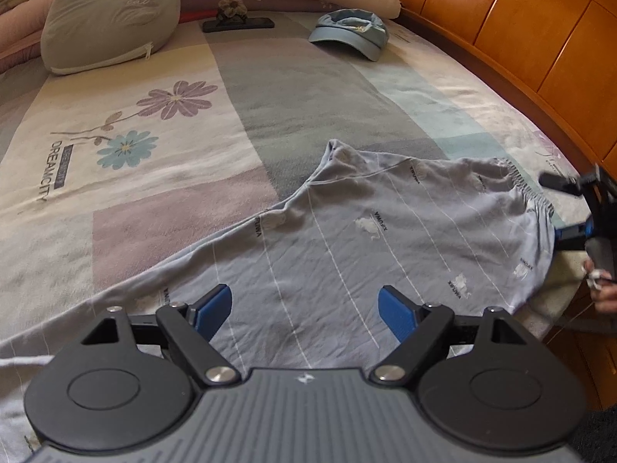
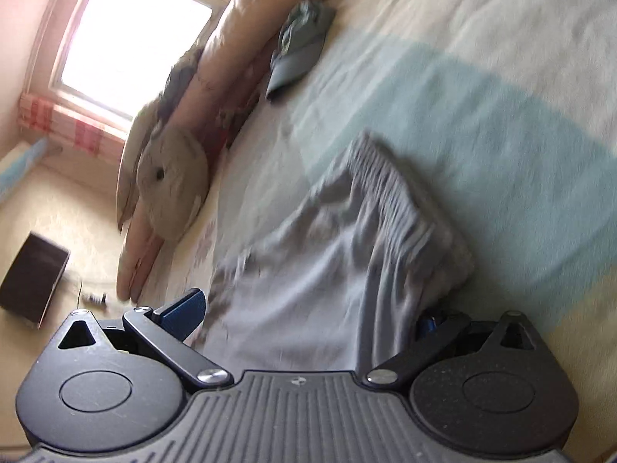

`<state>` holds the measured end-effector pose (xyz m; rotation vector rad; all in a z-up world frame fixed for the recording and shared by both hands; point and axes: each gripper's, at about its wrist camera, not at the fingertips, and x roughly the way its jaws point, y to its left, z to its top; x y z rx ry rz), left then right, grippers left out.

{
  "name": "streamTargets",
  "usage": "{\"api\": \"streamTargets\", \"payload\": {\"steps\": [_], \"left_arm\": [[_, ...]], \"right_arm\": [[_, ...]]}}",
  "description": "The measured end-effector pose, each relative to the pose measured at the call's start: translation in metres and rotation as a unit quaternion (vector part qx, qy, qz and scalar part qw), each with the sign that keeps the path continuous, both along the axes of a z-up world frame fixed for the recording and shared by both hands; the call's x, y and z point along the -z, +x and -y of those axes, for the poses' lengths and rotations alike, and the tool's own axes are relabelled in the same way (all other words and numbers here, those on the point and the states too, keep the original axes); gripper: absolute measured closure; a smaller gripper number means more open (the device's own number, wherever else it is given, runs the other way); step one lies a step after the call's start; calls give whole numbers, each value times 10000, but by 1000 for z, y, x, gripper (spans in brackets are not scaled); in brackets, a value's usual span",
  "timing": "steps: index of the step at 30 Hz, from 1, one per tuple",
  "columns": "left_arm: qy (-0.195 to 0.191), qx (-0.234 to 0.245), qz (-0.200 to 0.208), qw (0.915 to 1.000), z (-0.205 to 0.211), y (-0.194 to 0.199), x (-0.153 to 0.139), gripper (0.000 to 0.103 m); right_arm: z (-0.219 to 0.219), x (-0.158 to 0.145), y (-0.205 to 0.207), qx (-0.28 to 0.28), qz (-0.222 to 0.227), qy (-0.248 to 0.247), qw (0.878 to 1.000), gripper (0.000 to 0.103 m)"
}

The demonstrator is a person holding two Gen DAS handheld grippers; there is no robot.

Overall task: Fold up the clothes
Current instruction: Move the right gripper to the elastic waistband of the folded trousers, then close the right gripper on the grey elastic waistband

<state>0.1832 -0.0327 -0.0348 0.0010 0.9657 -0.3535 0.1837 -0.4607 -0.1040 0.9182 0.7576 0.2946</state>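
A bright window [image 2: 131, 42] is seen beyond the patchwork-sheeted bed [image 1: 308, 88]; a curved wooden headboard [image 1: 520, 38] is set beside the bed.

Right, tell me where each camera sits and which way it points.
Left wrist: on the left tool, low over the bed, facing the pillow and cap across the grey shorts; the right tool and a hand show at right.
Right wrist: on the right tool, rolled sideways, blurred, facing the window; the shorts lie between its fingers.
Shared: shorts, cap, pillow, bed sheet.
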Motion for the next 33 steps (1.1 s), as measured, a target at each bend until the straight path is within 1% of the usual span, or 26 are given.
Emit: {"api": "streamTargets", "payload": {"steps": [2,3,4,6,7,8,11,14,15,16,17,19,20,21,22,25,28,29,33], "left_arm": [[19,23,-14,10000,2,1,0,20],[35,31,-21,10000,3,1,0,20],[54,32,-24,10000,3,0,0,20],[78,-2,-41,10000,2,0,1,20],[99,-48,-58,9999,1,1,1,20],[119,-93,-75,9999,-1,1,2,20],[160,-226,-130,9995,-6,1,3,20],[207,-424,-276,9985,-13,1,11,20],[208,-504,-345,9979,-15,1,14,20],[185,-590,-427,9972,-18,2,18,20],[142,-672,-507,9963,-20,2,23,20],[71,-812,-625,9947,-23,3,30,20],[80,-841,-619,9945,-23,3,31,19],[111,-833,-614,9946,-21,3,31,18],[157,-809,-627,9946,-19,4,31,18],[308,-731,-674,9946,-14,6,30,18],[308,-726,-703,9944,-15,7,31,17],[305,-720,-710,9944,-16,6,32,16],[358,-462,-590,9965,-14,2,38,4]], "right_arm": [[7,2,5,233,37,88,9997,0],[6,3,7,226,36,182,9996,0],[4,4,8,191,36,266,9995,0],[-6,6,7,-72,75,305,9995,0],[-12,5,8,-211,96,114,9997,0],[-12,4,9,-204,126,24,9997,0],[-6,4,13,-46,216,-87,9997,2],[-4,6,13,103,276,-189,9994,4],[-3,6,14,152,296,-223,9992,9],[-5,6,12,184,320,-368,9986,12],[-7,7,11,210,344,-547,9977,18],[-1,13,6,431,364,-563,9968,38],[6,19,2,565,292,-554,9964,63],[8,21,2,604,268,-553,9963,95],[8,22,2,612,263,-555,9962,99],[10,25,2,637,248,-563,9961,99],[12,28,3,662,234,-571,9959,99],[13,29,3,670,229,-573,9958,99],[15,33,3,704,209,-583,9956,99]]}}
